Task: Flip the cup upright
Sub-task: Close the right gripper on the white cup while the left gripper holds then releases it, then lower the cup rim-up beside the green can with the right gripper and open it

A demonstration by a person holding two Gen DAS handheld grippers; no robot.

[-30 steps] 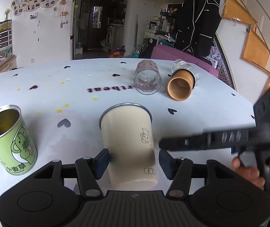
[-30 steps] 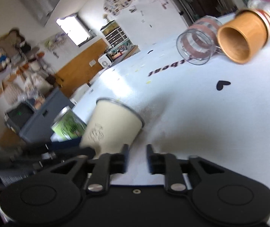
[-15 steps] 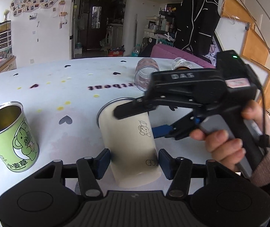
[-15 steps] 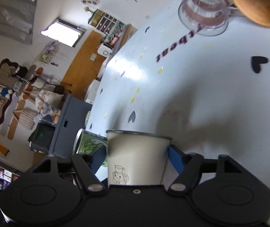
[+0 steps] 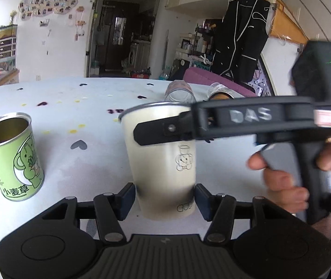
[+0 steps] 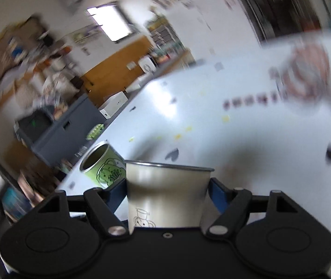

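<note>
Cup (image 5: 163,158), cream metal with a small bear print, stands nearly upright near the table's (image 5: 91,97) near edge, mouth up, base seemingly on the cloth; the green can (image 5: 12,155) stands to its left, two tipped cups lie far behind. To finish well, I judge, settle the base flat before letting go, then widen slowly so the rim is not dragged. Right gripper (image 6: 167,197) clamps the cup just below the rim, pads pressed on both sides; left gripper (image 5: 164,197) brackets the base with jaws spread wide, pads apparently just clear of the wall, holding nothing.
</note>
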